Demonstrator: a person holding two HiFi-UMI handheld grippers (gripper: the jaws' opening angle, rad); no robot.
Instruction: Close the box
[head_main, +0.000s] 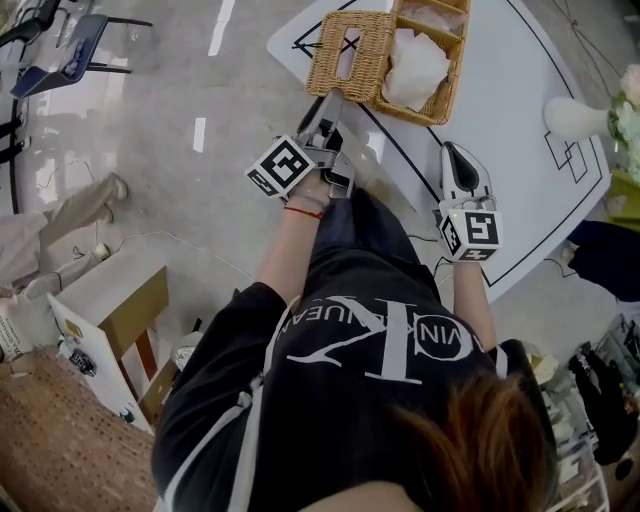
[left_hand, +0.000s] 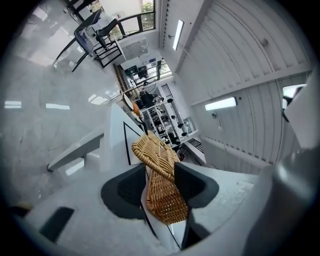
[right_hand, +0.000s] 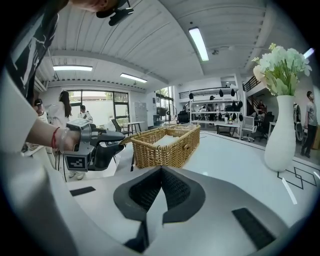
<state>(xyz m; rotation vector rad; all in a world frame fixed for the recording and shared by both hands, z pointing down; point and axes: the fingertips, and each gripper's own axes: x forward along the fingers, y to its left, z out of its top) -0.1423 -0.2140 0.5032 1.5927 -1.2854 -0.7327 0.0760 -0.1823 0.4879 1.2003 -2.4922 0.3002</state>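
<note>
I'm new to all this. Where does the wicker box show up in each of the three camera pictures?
Head view: the wicker box is at top centre, above the two grippers.
Left gripper view: the box is low centre, seen tilted and very close.
Right gripper view: the box is in the middle, just left of centre.
Shared landmark: the white table with black lines under the box in all three.

Glossy pale grey floor (head_main: 150, 120) fills the head view's upper left, with dark chairs (head_main: 70, 50) in the corner. In the right gripper view, strip lights (right_hand: 199, 42) cross the ceiling (right_hand: 150, 35), windows (right_hand: 102, 107) stand at mid-left, and a flower vase (right_hand: 282, 130) stands at right on the white surface (right_hand: 235, 150).
</note>
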